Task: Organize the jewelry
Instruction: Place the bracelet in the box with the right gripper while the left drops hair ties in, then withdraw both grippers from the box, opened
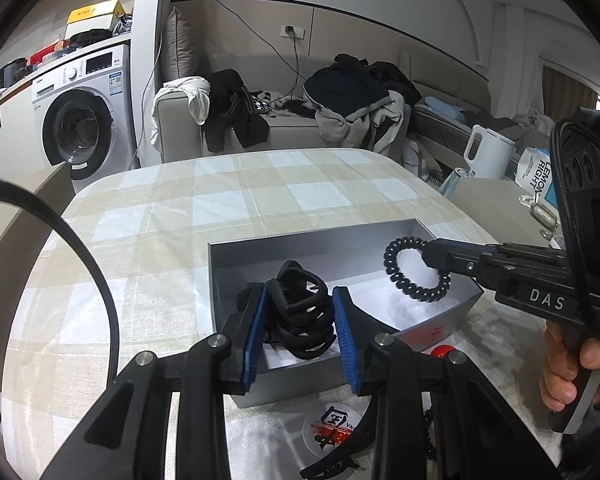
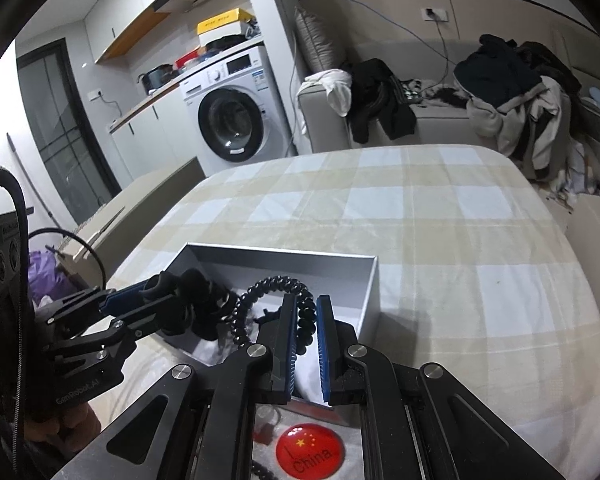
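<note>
— Holding anything, that left gripper [image 1: 300, 322]?
— Yes. Its blue pads [image 1: 255, 334] press from both sides on a bundle of black hair ties [image 1: 300, 312], hanging just above the near end of the open grey box [image 1: 284, 250].
— And the right gripper [image 2: 305, 336]?
— Its jaws are narrowed around one side of a black spiral hair tie [image 2: 278, 306]. The rest of the coil loops out ahead of the fingertips and to their left, over the box's white lining. From the left wrist camera the same coil [image 1: 414, 268] hangs off the tip of the right gripper [image 1: 430, 258], above the far right corner of the box.
— How do the two claws sit to each other?
— Near, both over the box; the left one [image 2: 162, 290] reaches in from the right gripper's left side, its bundle [image 2: 200, 304] just beside the coil.
— What lies under them?
— A checked tablecloth [image 2: 420, 220]. Behind the right gripper's fingers sits a red round badge [image 2: 310, 452] with a flag and "China". Behind the left gripper's fingers, a white round badge [image 1: 332, 430] and a black claw clip [image 1: 332, 462].
</note>
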{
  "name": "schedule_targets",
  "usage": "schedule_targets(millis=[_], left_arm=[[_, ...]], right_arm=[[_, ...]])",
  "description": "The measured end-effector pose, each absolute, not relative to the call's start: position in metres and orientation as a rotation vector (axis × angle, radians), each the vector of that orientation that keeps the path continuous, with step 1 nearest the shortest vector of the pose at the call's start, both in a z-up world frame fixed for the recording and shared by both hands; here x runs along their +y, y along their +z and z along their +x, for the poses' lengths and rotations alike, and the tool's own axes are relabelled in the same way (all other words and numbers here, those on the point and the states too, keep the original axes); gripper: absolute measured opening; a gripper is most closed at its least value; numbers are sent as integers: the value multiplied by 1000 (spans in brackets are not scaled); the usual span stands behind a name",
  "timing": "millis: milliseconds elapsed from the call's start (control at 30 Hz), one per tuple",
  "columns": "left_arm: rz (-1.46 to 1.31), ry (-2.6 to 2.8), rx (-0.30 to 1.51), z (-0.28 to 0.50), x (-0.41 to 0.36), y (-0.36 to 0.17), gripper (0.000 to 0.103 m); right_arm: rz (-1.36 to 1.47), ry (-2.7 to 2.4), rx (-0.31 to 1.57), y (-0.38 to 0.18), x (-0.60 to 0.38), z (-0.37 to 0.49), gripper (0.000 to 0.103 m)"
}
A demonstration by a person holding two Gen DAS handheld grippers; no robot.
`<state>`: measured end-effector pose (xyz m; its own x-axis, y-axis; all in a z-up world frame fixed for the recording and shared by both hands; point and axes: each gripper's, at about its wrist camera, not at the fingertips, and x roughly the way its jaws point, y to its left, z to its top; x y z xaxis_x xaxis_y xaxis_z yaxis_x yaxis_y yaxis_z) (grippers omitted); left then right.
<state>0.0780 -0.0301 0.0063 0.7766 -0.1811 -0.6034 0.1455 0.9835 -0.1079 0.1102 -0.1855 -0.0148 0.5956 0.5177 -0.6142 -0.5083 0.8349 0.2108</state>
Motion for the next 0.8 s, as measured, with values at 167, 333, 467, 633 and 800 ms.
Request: schedule_targets(millis=[167, 333, 467, 633, 800], left_arm=[[-75, -186, 669, 77, -29, 8, 27], [-128, -186, 667, 71, -23, 14, 59], [-139, -177, 621, 59, -22, 19, 82], [-146, -148, 583, 42, -18, 21, 102], [-154, -126, 613, 31, -16, 12, 102]], right_arm=[[6, 592, 730, -14, -182, 110, 16], [33, 575, 699, -1, -197, 100, 41], [52, 574, 697, 5, -211, 88, 70], [47, 493, 706, 4, -227, 71, 103], [34, 460, 743, -13, -238, 63, 103]])
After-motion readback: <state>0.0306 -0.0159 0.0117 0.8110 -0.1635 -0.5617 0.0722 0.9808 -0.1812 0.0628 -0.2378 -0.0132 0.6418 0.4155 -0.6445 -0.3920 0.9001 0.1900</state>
